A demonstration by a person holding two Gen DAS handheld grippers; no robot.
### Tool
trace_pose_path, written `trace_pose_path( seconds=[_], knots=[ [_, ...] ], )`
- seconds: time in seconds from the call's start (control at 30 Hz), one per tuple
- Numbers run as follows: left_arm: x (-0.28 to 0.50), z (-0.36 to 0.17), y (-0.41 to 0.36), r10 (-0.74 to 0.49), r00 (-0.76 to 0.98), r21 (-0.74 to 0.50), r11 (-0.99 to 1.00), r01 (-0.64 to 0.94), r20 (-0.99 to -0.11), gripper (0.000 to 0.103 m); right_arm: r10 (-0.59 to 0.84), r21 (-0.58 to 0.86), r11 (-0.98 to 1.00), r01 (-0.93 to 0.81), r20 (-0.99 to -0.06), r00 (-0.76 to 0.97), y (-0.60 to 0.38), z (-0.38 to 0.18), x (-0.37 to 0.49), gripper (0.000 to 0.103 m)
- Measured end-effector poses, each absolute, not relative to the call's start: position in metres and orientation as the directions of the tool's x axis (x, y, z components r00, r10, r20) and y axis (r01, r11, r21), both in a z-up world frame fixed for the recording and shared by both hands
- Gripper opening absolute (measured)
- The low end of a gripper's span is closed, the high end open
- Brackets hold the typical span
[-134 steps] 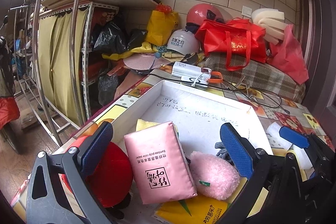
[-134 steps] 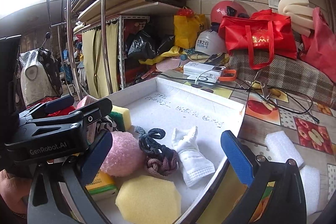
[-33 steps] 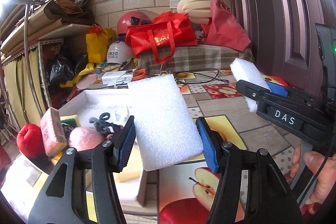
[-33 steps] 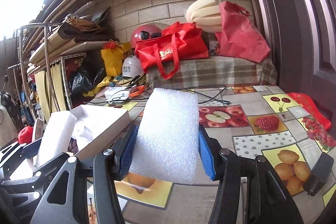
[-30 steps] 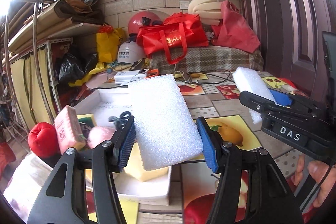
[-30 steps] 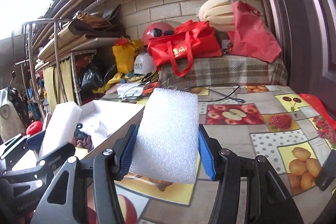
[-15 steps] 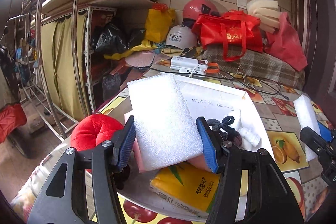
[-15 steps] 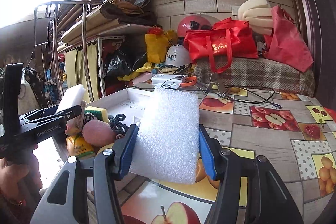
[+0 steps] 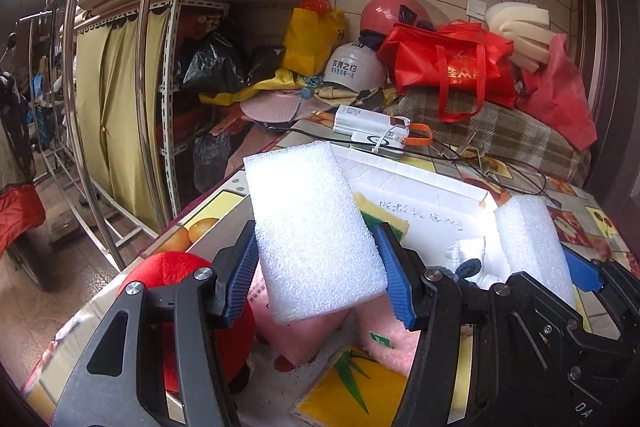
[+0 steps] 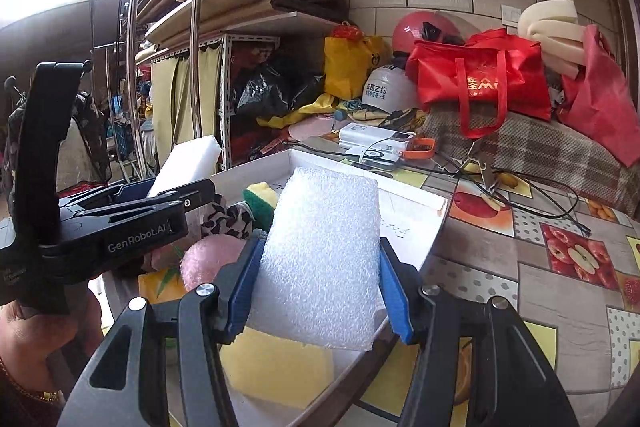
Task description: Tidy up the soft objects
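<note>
A: Foam blocks, two of them, both off the worktop. We note the left tongs (image 9: 320,279) closed on the left foam block (image 9: 312,231), blue pads pressed into its two long sides, block upright and tilted slightly back.

B: Agreed. We log the right tongs (image 10: 320,287) clamped the same way on the right foam block (image 10: 324,259). In the left wrist view that block (image 9: 532,247) shows at the right, beside the left one, the two apart.

A: Position over the white box (image 9: 420,187): we place both blocks above its near end. The box sits along the worktop's left edge.

B: Contents below, as far as we can see: pink tissue pack (image 9: 304,335) under the left block, pink fluffy ball (image 10: 208,259), yellow sponge (image 10: 276,367) at the near corner, yellow tissue pack (image 9: 352,387), green-and-yellow sponge (image 10: 260,197), dark knotted cord (image 9: 468,269).

A: Red plush toy (image 9: 176,279) lies outside the box, at the worktop's near-left corner, touching the box wall or not we cannot tell.

B: A hand (image 10: 36,339) grips the left tool's handle.
</note>
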State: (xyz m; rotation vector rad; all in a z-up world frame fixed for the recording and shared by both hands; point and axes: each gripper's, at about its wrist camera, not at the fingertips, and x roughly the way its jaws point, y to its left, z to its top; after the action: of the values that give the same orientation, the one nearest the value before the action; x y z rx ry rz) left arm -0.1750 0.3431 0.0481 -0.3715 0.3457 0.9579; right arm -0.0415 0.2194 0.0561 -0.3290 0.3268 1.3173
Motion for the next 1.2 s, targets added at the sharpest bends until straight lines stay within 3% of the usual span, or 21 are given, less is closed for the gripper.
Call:
trace_pose_path(
  seconds=[0.53,0.57,0.6,0.63,0.67,0.7,0.8,0.87,1.07,1.2],
  knots=[
    [-0.163,0.049,0.347,0.750,0.484,-0.097,0.497,-0.862,-0.451,0.061,0.868,-0.045,0.217,-0.975,-0.449,0.214,0.257,0.055,-0.036,0.057],
    [-0.165,0.049,0.347,0.765,0.464,-0.095,0.475,-0.875,-0.447,0.067,0.865,-0.039,0.227,-0.973,-0.452,0.220,0.257,0.055,-0.034,0.063],
    [-0.169,0.049,0.348,0.776,0.449,-0.105,0.453,-0.885,-0.443,0.074,0.865,-0.025,0.243,-0.970,-0.447,0.228,0.255,0.055,-0.030,0.076],
    [-0.174,0.049,0.350,0.779,0.445,-0.124,0.438,-0.890,-0.441,0.089,0.868,0.000,0.257,-0.966,-0.440,0.231,0.252,0.056,-0.026,0.083],
    [-0.178,0.048,0.352,0.776,0.454,-0.145,0.438,-0.887,-0.437,0.095,0.872,0.027,0.263,-0.964,-0.435,0.226,0.249,0.056,-0.021,0.097],
    [-0.179,0.048,0.351,0.771,0.470,-0.154,0.450,-0.880,-0.430,0.095,0.876,0.048,0.262,-0.964,-0.430,0.217,0.247,0.057,-0.018,0.103],
    [-0.179,0.049,0.348,0.791,0.444,-0.134,0.430,-0.893,-0.421,0.096,0.880,0.046,0.261,-0.964,-0.422,0.218,0.243,0.059,-0.021,0.103],
    [-0.182,0.049,0.348,0.799,0.433,-0.143,0.413,-0.900,-0.418,0.103,0.883,0.034,0.258,-0.965,-0.413,0.222,0.242,0.061,-0.024,0.103],
    [-0.187,0.050,0.341,0.810,0.439,-0.159,0.411,-0.898,-0.388,0.103,0.912,-0.016,0.254,-0.967,-0.330,0.245,0.230,0.067,-0.036,0.103],
    [-0.191,0.050,0.332,0.809,0.447,-0.165,0.416,-0.894,-0.381,0.103,0.902,-0.056,0.269,-0.961,-0.336,0.272,0.221,0.067,-0.041,0.103]
  ],
)
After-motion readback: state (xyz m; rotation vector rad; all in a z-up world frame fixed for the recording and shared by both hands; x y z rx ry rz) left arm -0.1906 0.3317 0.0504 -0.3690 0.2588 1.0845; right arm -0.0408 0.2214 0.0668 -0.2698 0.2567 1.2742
